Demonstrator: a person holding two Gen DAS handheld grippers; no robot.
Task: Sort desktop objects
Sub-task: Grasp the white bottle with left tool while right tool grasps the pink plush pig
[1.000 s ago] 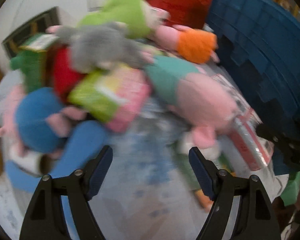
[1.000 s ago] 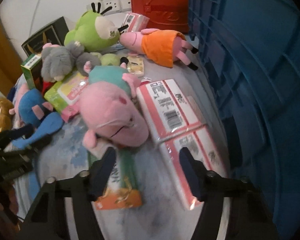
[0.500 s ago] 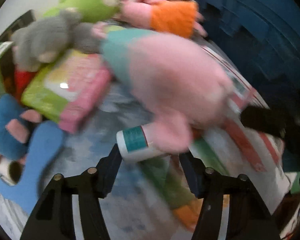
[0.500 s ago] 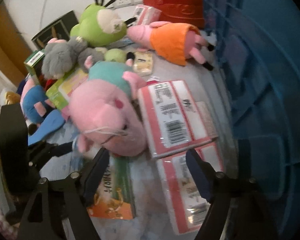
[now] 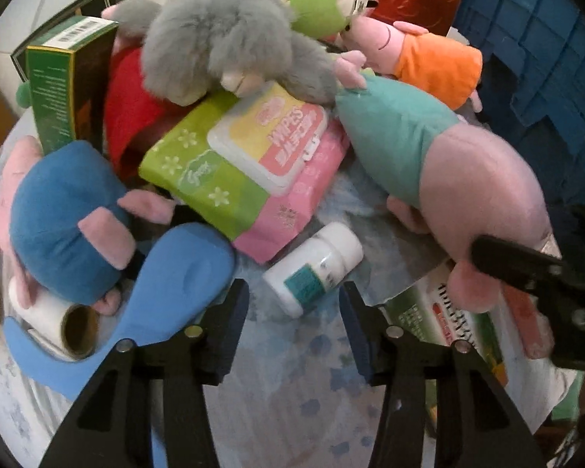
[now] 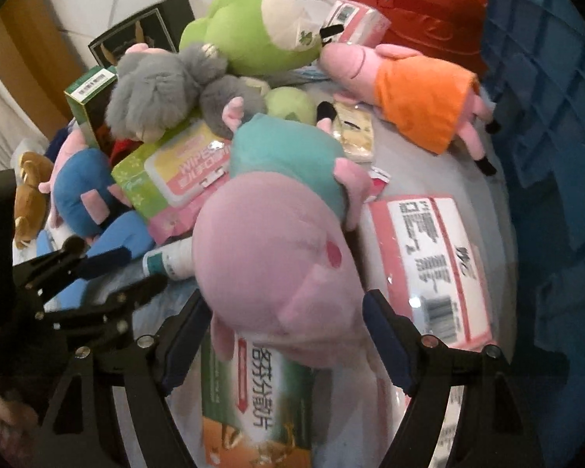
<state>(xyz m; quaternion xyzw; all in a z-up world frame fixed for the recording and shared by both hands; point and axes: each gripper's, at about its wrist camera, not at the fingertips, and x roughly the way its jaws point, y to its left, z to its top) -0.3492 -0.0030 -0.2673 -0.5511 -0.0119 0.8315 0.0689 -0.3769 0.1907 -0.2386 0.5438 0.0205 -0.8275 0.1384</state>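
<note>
Between the fingers of the left tongs point(image 5: 294, 312) lay a small white bottle point(image 5: 314, 267) on its side on the bench point(image 5: 292, 351), its cap end turned toward the pink toy. The bottle's bottom end reached just into the gap, and neither finger point(image 5: 230, 316) touched it; the jaws were closing but the pads pressed on nothing. A pack of wipes point(image 5: 245, 167) lay just beyond the bottle, partly under a grey plush toy point(image 5: 222, 43). A blue plush toy point(image 5: 66, 218) was on the left side of these tongs.

The right tongs point(image 6: 284, 335) stood wide apart around the head of a big pink plush pig point(image 6: 277, 257) in a teal shirt. The head filled the gap, but I could not tell whether the fingers point(image 6: 386, 343) touched it. Under the pig's head lay a green and orange box point(image 6: 257, 401), and beside it a pink and white pack point(image 6: 429, 261). A blue crate point(image 6: 546, 117) stood at the right edge of the bench.
</note>
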